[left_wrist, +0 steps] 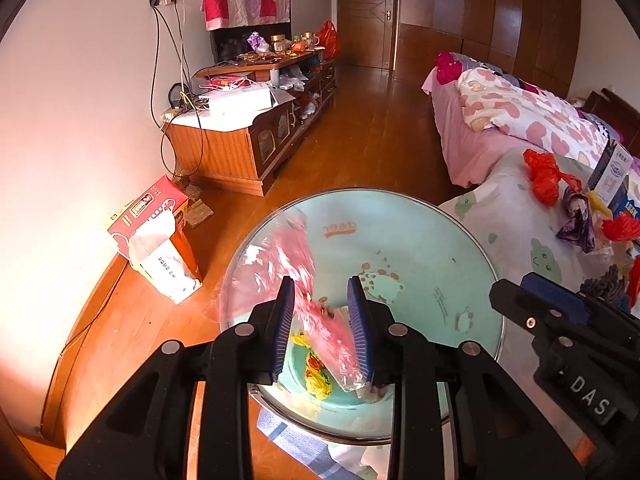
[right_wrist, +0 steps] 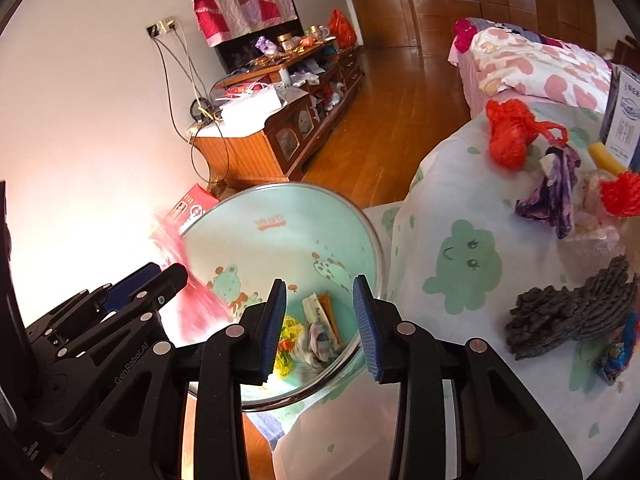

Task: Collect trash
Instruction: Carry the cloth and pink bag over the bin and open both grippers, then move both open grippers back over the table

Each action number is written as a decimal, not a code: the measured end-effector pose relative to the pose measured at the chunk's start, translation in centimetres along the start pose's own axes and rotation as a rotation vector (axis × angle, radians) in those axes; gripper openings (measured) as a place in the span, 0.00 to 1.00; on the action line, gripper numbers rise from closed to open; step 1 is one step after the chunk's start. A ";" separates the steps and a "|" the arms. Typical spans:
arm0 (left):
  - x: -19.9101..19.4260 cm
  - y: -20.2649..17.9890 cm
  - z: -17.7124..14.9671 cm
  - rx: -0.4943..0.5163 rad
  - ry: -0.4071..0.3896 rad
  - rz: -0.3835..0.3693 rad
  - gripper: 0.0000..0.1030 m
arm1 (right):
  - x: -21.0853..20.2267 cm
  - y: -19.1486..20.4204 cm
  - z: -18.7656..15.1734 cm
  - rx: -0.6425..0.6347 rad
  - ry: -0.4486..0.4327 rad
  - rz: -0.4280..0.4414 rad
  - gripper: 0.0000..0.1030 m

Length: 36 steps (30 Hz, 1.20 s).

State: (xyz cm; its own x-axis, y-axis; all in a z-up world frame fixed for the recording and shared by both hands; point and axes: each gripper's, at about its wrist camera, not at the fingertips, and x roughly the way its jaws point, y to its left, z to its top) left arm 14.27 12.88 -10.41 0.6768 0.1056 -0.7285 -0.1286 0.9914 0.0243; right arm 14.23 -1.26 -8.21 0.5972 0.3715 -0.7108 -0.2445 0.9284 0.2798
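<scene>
Wrapper: a crinkly pink-and-clear plastic wrapper is seen, motion-blurred, between the left gripper jaws, which are spread; whether it is gripped or dropping cannot be told.
Bin: a round mint-green bin with cartoon frogs is placed just beside the surface, so trash can be dropped straight in.
Contents: a yellow wrapper is already lying inside.
Right gripper: jaws spread, nothing held, over the bin's edge.
Surface: a knotted red plastic bag and a grey knitted glove are left uncollected on the frog-print cloth.

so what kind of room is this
Most likely a home bedroom: a bed with a pink heart-print quilt, wooden wardrobe doors along the far wall, and a low wooden cabinet cluttered with household things.
</scene>
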 end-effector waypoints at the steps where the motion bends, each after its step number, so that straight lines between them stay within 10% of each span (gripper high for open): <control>1: -0.1 0.1 0.0 -0.001 -0.004 0.004 0.38 | -0.1 -0.2 0.0 0.004 -0.008 -0.003 0.35; 9: -1.9 0.2 0.2 -0.023 -0.067 0.056 0.78 | -4.0 -1.8 -0.8 0.028 -0.146 -0.113 0.65; 36: -7.8 -5.3 -1.3 0.080 -0.156 0.017 0.94 | -13.5 -11.7 -4.3 0.170 -0.342 -0.398 0.90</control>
State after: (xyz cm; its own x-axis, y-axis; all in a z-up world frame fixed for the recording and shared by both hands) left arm 8.72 6.69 -5.71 0.7801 0.1272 -0.6126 -0.0872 0.9917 0.0948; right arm 5.76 -17.18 -4.62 0.8395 -0.0540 -0.5407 0.1608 0.9752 0.1523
